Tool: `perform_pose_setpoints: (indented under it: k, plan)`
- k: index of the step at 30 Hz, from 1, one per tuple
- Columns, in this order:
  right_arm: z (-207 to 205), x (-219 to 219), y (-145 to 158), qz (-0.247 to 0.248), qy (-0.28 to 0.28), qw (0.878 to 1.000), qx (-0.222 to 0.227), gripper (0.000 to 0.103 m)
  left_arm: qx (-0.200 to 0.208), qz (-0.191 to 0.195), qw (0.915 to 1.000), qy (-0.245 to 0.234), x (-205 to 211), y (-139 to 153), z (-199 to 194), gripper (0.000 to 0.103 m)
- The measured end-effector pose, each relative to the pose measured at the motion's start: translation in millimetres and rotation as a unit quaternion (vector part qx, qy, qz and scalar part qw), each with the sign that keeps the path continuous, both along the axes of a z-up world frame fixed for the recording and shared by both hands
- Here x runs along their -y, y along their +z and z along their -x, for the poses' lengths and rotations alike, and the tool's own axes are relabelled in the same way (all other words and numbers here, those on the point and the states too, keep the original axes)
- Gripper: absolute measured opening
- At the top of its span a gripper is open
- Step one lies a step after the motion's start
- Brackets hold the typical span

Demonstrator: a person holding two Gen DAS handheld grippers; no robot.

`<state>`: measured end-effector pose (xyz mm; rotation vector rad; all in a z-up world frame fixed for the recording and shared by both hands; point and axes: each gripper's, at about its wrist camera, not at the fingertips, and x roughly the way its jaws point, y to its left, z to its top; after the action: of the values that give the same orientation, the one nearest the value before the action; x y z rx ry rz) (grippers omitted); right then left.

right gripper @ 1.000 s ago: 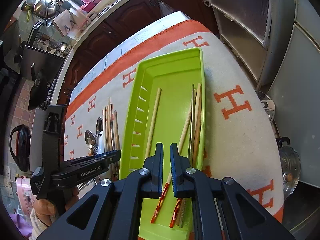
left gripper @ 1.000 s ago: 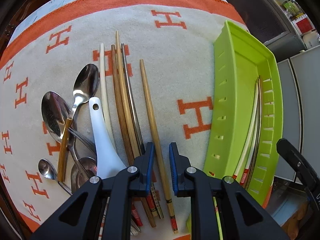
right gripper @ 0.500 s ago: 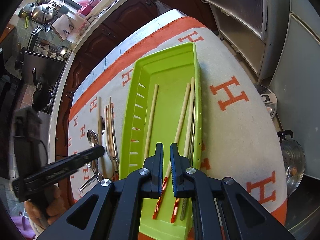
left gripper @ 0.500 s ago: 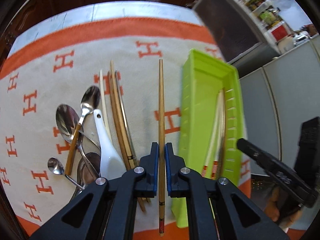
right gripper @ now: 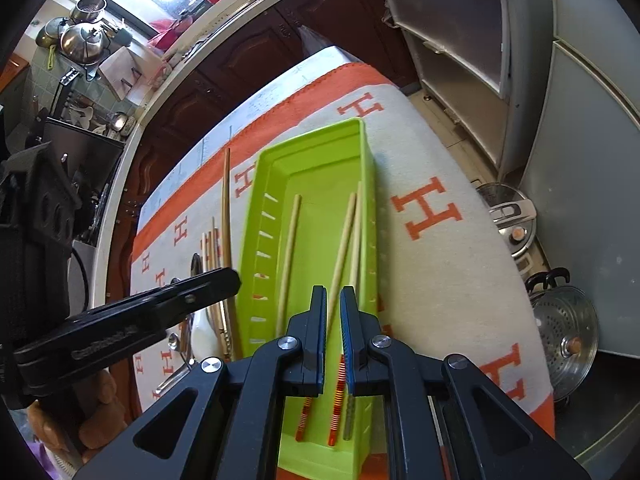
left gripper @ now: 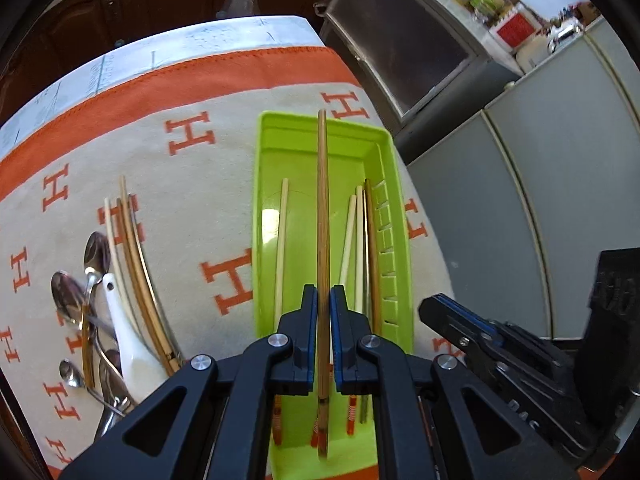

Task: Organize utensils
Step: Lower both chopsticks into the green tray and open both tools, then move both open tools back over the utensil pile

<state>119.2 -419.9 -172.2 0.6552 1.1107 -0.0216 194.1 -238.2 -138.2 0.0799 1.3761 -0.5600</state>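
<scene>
The tray (left gripper: 264,184) at frame centre is glossy lime-green plastic with a bright sheen on its floor. The chopstick (left gripper: 322,216) running up the middle shows brown wood grain, matt. Paler chopsticks (left gripper: 281,240) beside it look like smooth light wood or bamboo. The cloth (left gripper: 192,216) is soft, matt, napped fabric. At lower left the spoons (left gripper: 96,252) are polished mirror-bright metal; the white spoon (left gripper: 128,344) seems glazed ceramic, perhaps plastic. The left gripper (left gripper: 323,308) is matt black plastic with silvery metal screws.
</scene>
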Motion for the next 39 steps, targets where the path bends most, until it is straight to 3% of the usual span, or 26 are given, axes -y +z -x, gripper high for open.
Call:
perform_pose_setpoints:
  k: [2, 7, 14, 17, 19, 21, 27, 32, 37, 39]
  plan:
    - [3, 3, -3, 0.006, -0.005, 1.0, -0.005, 0.011, 0.002, -0.017, 0.9998, -0.01, 6, -8, 1, 0.005]
    - [7, 7, -13, 0.004, -0.016, 1.0, -0.011, 0.019, 0.023, -0.038, 0.9988, -0.022, 3, -9, 11, 0.028]
    - [6, -2, -14, 0.01, -0.004, 1.0, -0.012, 0.02, 0.055, -0.047, 0.9971, -0.022, -26, 14, 24, 0.043]
    - [5, -11, -5, 0.011, 0.003, 1.0, -0.003, 0.029, 0.071, -0.054, 0.9959, -0.016, -48, 28, 32, 0.044]
    - [5, -18, 5, 0.02, 0.009, 1.0, 0.01, 0.036, 0.083, -0.054, 0.995, -0.01, -59, 36, 34, 0.052]
    - [5, -28, 16, 0.031, 0.021, 0.999, 0.022, 0.036, 0.098, -0.05, 0.994, 0.005, -80, 48, 37, 0.055]
    - [-12, -84, 36, 0.033, 0.096, 0.994, 0.038, 0.035, 0.11, -0.036, 0.9913, 0.062, -144, 71, 36, 0.055]
    - [-35, -140, 35, 0.037, 0.163, 0.986, 0.024, 0.024, 0.109, -0.03, 0.9889, 0.097, -181, 74, 27, 0.055]
    - [-69, -178, 9, 0.044, 0.195, 0.979, -0.023, 0.02, 0.074, -0.02, 0.9902, 0.117, -202, 50, 13, 0.035]
    - [-86, -188, -7, 0.04, 0.203, 0.977, -0.048, 0.019, 0.057, -0.02, 0.9906, 0.123, -206, 37, 8, 0.033]
